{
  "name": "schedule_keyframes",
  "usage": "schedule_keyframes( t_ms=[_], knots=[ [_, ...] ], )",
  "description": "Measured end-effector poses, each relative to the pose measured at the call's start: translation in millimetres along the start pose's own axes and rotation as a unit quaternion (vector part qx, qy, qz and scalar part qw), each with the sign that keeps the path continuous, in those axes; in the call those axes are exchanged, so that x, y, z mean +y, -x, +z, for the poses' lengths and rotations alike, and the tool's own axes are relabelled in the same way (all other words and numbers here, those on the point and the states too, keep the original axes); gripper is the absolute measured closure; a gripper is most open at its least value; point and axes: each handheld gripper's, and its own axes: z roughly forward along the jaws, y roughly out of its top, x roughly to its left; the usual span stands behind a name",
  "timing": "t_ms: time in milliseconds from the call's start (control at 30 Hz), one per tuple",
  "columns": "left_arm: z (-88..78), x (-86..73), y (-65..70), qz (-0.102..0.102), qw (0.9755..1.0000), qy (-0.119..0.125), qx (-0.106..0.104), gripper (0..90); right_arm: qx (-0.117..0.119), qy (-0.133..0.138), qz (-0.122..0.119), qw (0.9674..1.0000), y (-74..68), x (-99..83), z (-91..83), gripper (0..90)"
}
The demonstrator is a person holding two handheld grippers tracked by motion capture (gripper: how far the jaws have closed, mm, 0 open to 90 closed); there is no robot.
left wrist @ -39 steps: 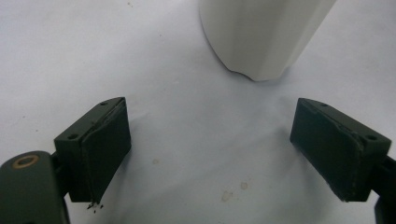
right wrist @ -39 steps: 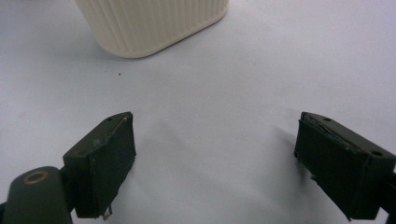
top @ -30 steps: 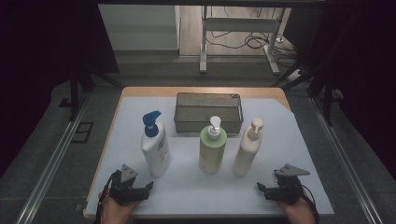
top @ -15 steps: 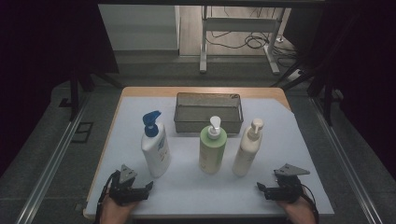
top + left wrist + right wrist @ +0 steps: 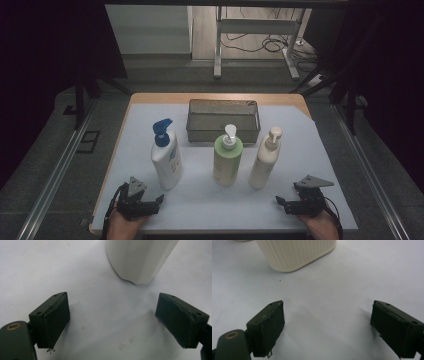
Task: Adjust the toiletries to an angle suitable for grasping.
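High view, left to right: the left tongs (image 5: 159, 200) rest low at the lower left of the frame, on the white tabletop (image 5: 210, 210), jaws spread wide with nothing between them. Just above and to their right stands the white bottle (image 5: 166, 159) with a blue pump, upright, long axis vertical, its blue spout turned toward the upper right of the frame. In the left gripper view its rounded white base (image 5: 140, 260) sits at the top, right of centre, ahead of the open jaws and apart from them.

At the frame's middle stands the green bottle (image 5: 227, 161), upright, with a white pump; behind it a dark mesh basket (image 5: 224, 131) lies crosswise.

Right of the green one stands the cream bottle (image 5: 263, 162), upright with a slight lean to the right at the top and a cream pump. The right gripper view shows its ribbed cream base (image 5: 297, 253) at the top, left of centre, ahead of the jaws and clear of them.

At the lower right, the right tongs (image 5: 278, 201) sit on the tabletop, jaws wide, holding nothing, pointing left toward the cream bottle and near it.
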Motion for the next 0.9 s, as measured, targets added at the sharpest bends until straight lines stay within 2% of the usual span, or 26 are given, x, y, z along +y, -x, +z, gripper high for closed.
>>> schedule_keyframes(
  t_ms=[200,433,567,667,900],
  knots=[
    [0.0,0.0,0.1,0.000,1.0000,0.000,0.000,12.0,0.003,-0.002,-0.011,0.9999,-5.2,2.6,-3.2,12.1],
    [0.0,-0.1,0.1,0.000,1.0000,0.000,0.000,12.0,0.013,0.017,-0.021,0.9995,-15.7,8.3,-8.6,12.4],
    [0.0,-0.1,0.2,0.000,1.0000,0.001,0.000,12.1,0.023,0.019,-0.028,0.9992,-21.9,10.9,-10.3,14.8],
    [0.0,-0.1,0.1,0.000,1.0000,0.001,0.000,12.1,0.034,0.017,-0.033,0.9987,-25.8,13.3,-10.0,19.9],
    [0.0,-0.1,0.1,0.000,1.0000,0.001,0.000,12.1,0.038,0.016,-0.038,0.9985,-31.3,19.7,-11.2,26.9]
  ],
)
